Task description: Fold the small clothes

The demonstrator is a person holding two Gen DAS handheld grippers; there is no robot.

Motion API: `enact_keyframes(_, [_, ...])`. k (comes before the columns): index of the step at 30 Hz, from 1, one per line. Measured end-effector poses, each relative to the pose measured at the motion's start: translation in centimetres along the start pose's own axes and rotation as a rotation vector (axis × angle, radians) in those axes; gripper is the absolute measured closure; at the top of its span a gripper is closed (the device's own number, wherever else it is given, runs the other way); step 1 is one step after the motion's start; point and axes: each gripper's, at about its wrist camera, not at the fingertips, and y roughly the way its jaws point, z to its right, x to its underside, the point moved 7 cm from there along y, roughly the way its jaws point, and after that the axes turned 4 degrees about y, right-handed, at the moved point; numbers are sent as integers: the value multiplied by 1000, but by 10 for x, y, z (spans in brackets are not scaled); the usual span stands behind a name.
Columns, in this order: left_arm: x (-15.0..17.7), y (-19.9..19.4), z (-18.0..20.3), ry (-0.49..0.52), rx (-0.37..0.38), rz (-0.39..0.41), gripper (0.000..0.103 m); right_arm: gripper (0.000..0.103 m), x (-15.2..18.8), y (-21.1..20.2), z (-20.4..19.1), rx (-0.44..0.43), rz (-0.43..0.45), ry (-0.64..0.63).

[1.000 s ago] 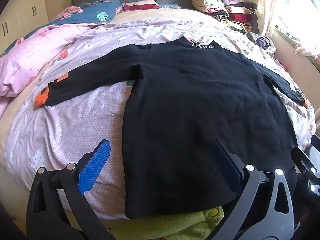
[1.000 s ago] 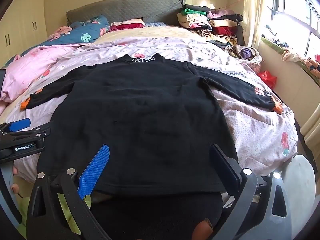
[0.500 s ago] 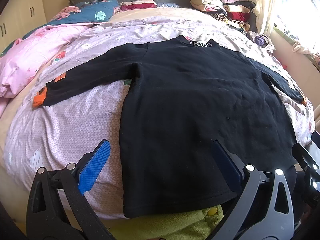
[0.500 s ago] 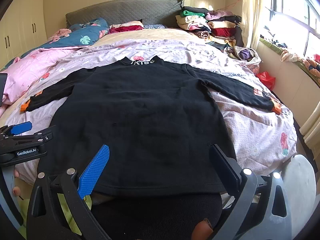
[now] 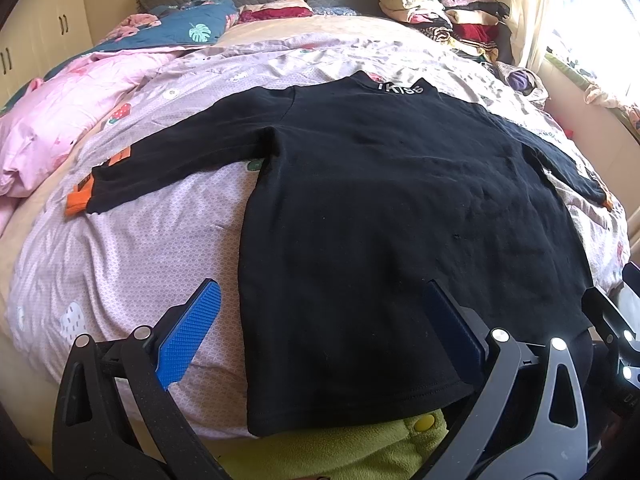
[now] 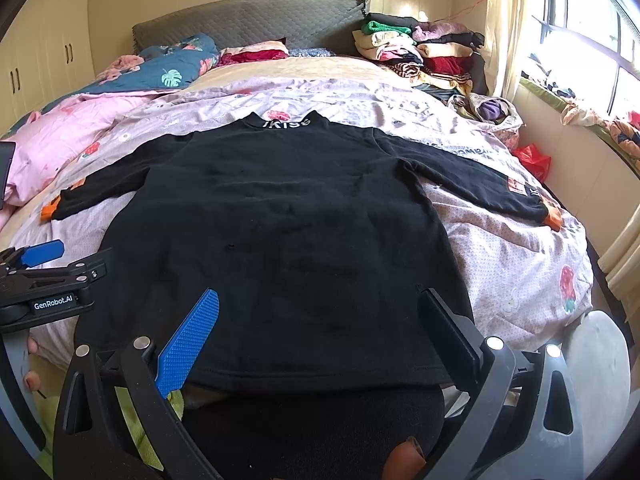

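A small black long-sleeved top [image 5: 384, 216] [image 6: 288, 232] lies flat on the bed, collar away from me, both sleeves spread out, with orange cuffs [image 5: 78, 200] [image 6: 554, 220]. My left gripper [image 5: 320, 300] is open above the hem's left corner, one blue finger over the sheet and the other over the cloth. Above the middle of the hem my right gripper [image 6: 320, 308] hangs open, holding nothing. The left gripper [image 6: 44, 264] also shows at the left edge of the right wrist view.
The bed has a pale lilac patterned sheet [image 5: 132, 248] [image 6: 512, 264]. A pink quilt [image 5: 60, 128] lies on the left. Folded clothes [image 6: 420, 52] are stacked at the headboard's right. A window and sill run along the right. A green cloth [image 5: 340, 448] lies below the hem.
Both grippers have pulled back and risen a little from the hem, so the top looks slightly further away. The top has not moved. Both stay open.
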Motion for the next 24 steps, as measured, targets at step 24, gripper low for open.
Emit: enact_keyframes(24, [-5, 0, 3, 18, 4, 5, 8, 4, 0, 0, 3, 11, 0, -8])
